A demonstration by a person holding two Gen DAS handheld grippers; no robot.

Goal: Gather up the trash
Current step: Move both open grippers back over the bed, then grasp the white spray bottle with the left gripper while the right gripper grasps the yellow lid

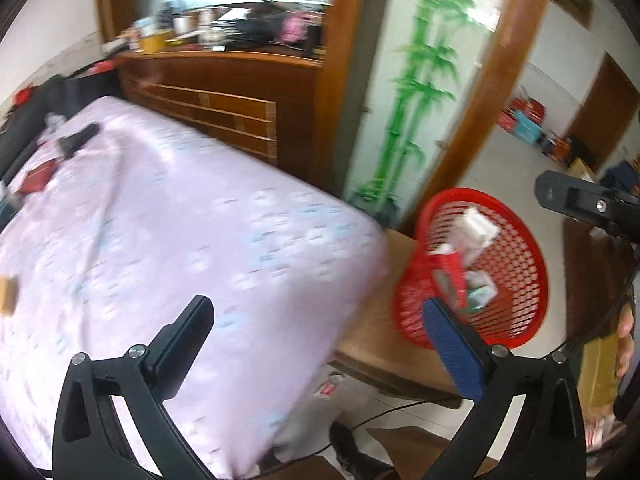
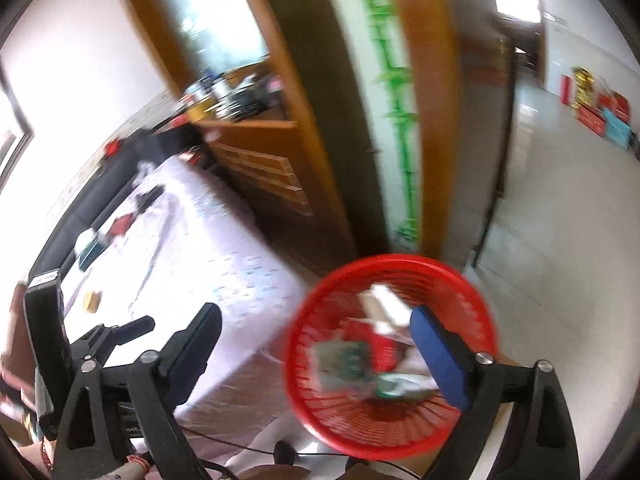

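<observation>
both the left gripper [image 1: 320,316] and the right gripper [image 2: 316,332] have their jaws spread wide with nothing between them, while the trash [image 2: 360,356] lies in the red basket [image 2: 476,304] beside the bed [image 1: 180,220].

trash [image 2: 352,360] in red basket [image 2: 472,304] blurred, items unreadable

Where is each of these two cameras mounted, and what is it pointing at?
Left wrist: on the left claw, looking down past its open fingers at the bed; the right claw and a hand show at the right edge.
Right wrist: on the right claw, open over the red basket; the left claw shows at the left.
Both share bed, basket and bamboo door.
</observation>
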